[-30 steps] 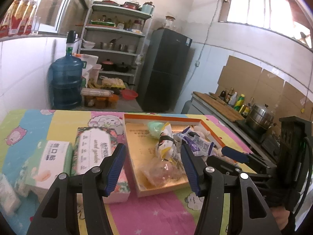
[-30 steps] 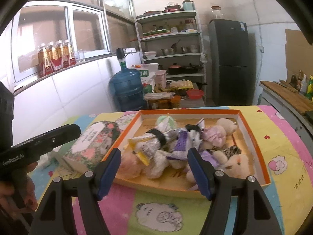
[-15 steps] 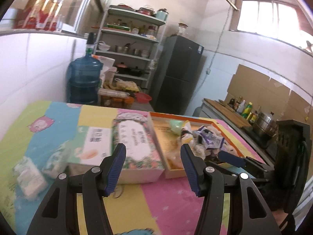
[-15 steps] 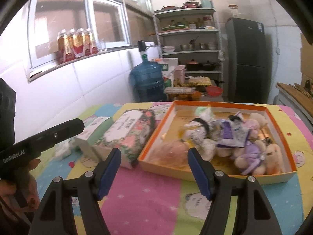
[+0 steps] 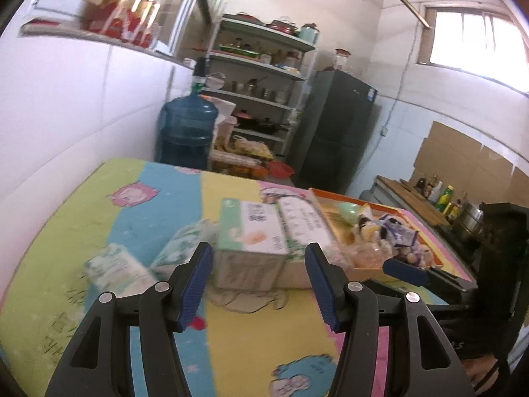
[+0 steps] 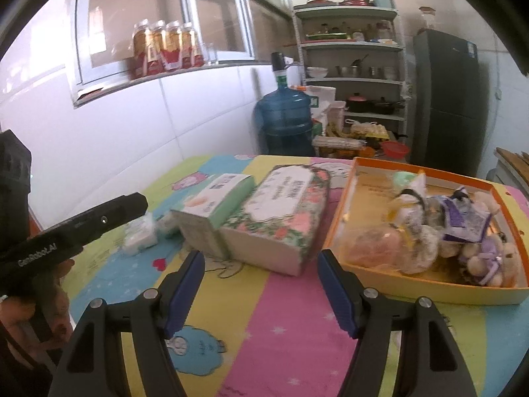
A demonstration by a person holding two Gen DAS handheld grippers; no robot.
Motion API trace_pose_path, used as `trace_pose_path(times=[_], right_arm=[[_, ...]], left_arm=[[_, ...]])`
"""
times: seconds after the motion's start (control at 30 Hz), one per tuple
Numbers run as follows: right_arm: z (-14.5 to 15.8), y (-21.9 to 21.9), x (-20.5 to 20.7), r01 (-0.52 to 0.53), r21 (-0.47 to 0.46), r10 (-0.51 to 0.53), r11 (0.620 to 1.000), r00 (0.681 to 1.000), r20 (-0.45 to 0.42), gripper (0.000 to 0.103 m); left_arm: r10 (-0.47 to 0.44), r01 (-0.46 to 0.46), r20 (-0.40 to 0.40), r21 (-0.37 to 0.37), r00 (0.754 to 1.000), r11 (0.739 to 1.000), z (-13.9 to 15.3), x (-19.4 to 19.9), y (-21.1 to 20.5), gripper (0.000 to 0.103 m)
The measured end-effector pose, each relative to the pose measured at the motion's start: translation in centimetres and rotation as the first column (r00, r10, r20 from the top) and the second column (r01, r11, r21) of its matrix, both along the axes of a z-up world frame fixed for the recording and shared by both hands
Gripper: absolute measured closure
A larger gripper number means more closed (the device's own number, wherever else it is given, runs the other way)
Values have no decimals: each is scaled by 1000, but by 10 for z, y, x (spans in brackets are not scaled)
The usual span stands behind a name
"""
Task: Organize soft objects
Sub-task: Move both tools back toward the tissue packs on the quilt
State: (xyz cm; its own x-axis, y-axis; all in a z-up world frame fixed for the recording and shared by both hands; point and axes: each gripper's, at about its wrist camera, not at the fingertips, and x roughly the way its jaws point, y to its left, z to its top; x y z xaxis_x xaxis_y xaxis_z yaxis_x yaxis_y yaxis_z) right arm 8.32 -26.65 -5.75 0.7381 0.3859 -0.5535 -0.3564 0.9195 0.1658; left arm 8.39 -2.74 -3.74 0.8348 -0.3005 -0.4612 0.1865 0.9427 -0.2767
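An orange tray (image 6: 344,205) (image 5: 444,248) on the colourful tablecloth holds several plush toys (image 6: 486,258) and bagged soft items (image 6: 380,248). To its left lie a floral tissue box (image 6: 281,211) (image 5: 307,228) and a green tissue box (image 6: 215,201) (image 5: 251,228). Small tissue packs (image 5: 115,268) (image 6: 140,236) rest further left. My left gripper (image 5: 259,284) hovers open in front of the green box, nothing between its blue pads. My right gripper (image 6: 261,292) is open too, in front of the floral box. The left gripper (image 6: 76,228) shows at that view's left edge.
A white tiled wall runs along the table's left side. Beyond the far edge stand a blue water jug (image 6: 284,122), a shelf rack (image 6: 353,76) with pots and a dark fridge (image 6: 446,99). A counter with bottles (image 5: 439,195) lies to the right.
Both grippers have swung left across the table, from facing the tray to facing the tissue boxes. The tissue packs have come into view. Both stayed open and empty.
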Motion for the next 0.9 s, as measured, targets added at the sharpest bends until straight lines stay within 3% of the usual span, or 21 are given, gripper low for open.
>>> trace_pose_path(times=[0.47,0.63,0.9], right_arm=[[-14,60,5,-116,-18,115,993,992,-42,33],[-17,69,9,-147,-12,146,989,988,-53,33],[-21,62,15,-165,18,166,986,984,-59,33]], left_arm=[[164,-166,-84,-24,983,986,-31,-3,66,43],[230,-235,-135,-22,964,972,-47,3,75,29],[282,-287,-183,-2,942,958,-61,21,75,26]])
